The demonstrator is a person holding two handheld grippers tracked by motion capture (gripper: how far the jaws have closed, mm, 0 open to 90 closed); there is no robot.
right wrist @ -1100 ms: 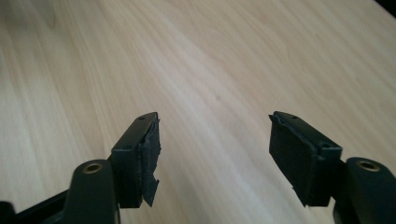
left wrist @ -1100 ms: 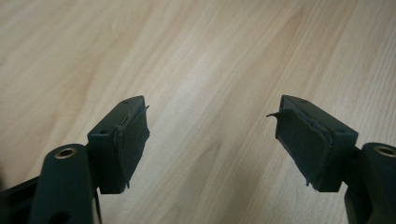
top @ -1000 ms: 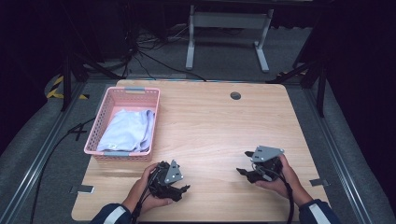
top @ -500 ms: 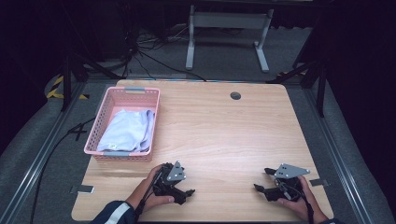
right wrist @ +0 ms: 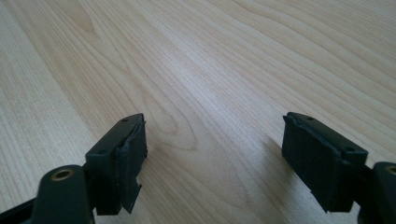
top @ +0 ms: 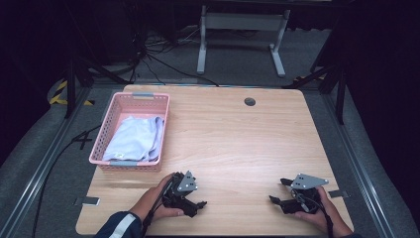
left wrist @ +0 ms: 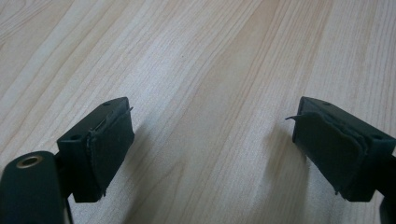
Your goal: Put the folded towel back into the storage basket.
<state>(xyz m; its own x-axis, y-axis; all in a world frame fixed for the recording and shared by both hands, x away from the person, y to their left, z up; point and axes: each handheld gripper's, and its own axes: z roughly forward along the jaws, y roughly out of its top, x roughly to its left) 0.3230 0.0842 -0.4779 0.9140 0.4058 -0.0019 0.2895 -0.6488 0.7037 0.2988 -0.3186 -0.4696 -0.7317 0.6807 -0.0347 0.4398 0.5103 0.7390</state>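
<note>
Near the table's front edge, my left gripper (top: 197, 206) rests low over the wood, held by a hand in a dark sleeve. In the left gripper view its jaws stand wide apart (left wrist: 210, 144) with bare wood between them. My right gripper (top: 278, 192) sits at the front right of the table, a grey three-cornered plate on top. The right gripper view has its jaws (right wrist: 212, 154) spread wide too, nothing between them. A pink basket (top: 108, 121) at the left of the table holds a pale blue cloth (top: 133, 139).
The wooden table (top: 237, 144) has a round cable hole (top: 249, 101) near its far edge. Beyond the table stands a grey metal frame (top: 240, 29). Cables lie on the dark floor at the back left.
My right gripper has drawn back toward the front right edge of the table. The left gripper has shifted slightly toward the front.
</note>
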